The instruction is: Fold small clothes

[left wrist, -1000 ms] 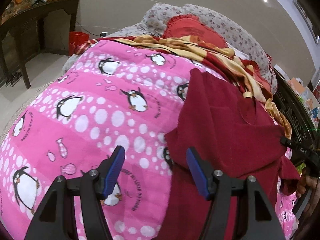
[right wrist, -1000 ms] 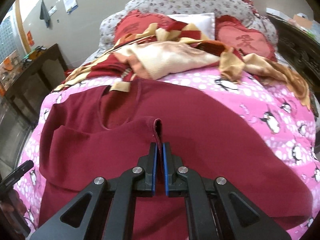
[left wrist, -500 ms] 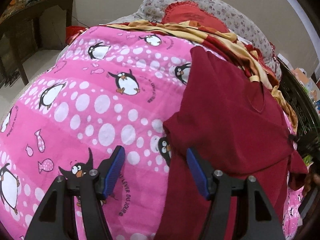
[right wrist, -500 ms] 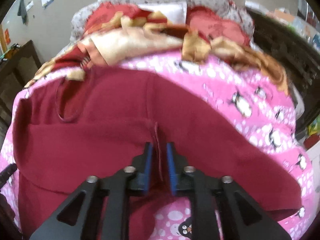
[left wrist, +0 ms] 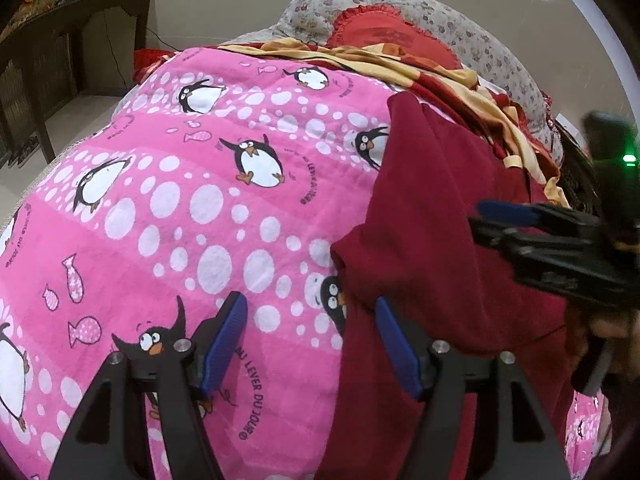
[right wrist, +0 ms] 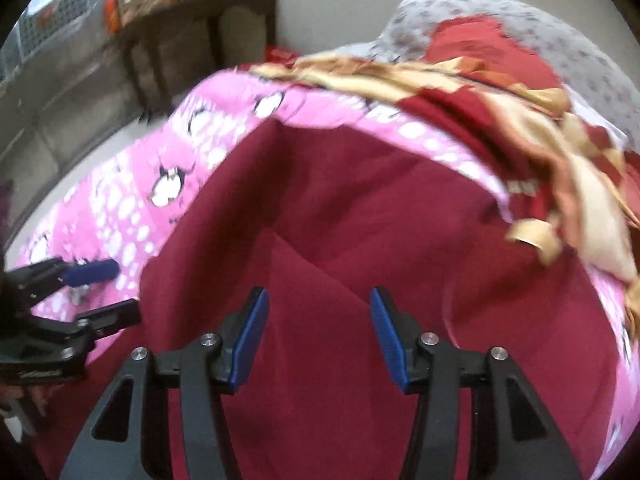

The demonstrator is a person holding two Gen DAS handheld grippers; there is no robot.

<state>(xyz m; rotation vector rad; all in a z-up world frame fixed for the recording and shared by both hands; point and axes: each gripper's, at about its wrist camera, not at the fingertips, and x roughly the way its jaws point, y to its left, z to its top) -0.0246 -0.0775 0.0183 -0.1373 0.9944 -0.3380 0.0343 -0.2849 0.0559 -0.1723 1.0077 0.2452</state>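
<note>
Maroon shirt [left wrist: 436,240] lies spread on the bed, on a pink penguin-print blanket [left wrist: 192,200]; its plain dark-red cloth shows a diagonal fold crease in the right wrist view [right wrist: 320,248], and one folded edge juts out onto the pink at the left.

The left hand-held gripper [left wrist: 310,338] hangs over that edge with its blue pads wide apart, one pad over the blanket and one over the shirt, nothing pinched. The right hand-held gripper [right wrist: 318,334] stands open above the middle of the shirt; its jaws have just been opening, and no cloth is between them.

Beyond the shirt a red and cream cloth [left wrist: 440,76] lies crumpled across the bed, with a red cushion [left wrist: 384,36] against a grey floral headboard [left wrist: 480,44]. A dark wooden table [left wrist: 60,48] stands by the pale wall.

The right wrist view is blurred, so the blanket print and far clutter smear. The shirt's lower part is cut off behind the gripper frames.
</note>
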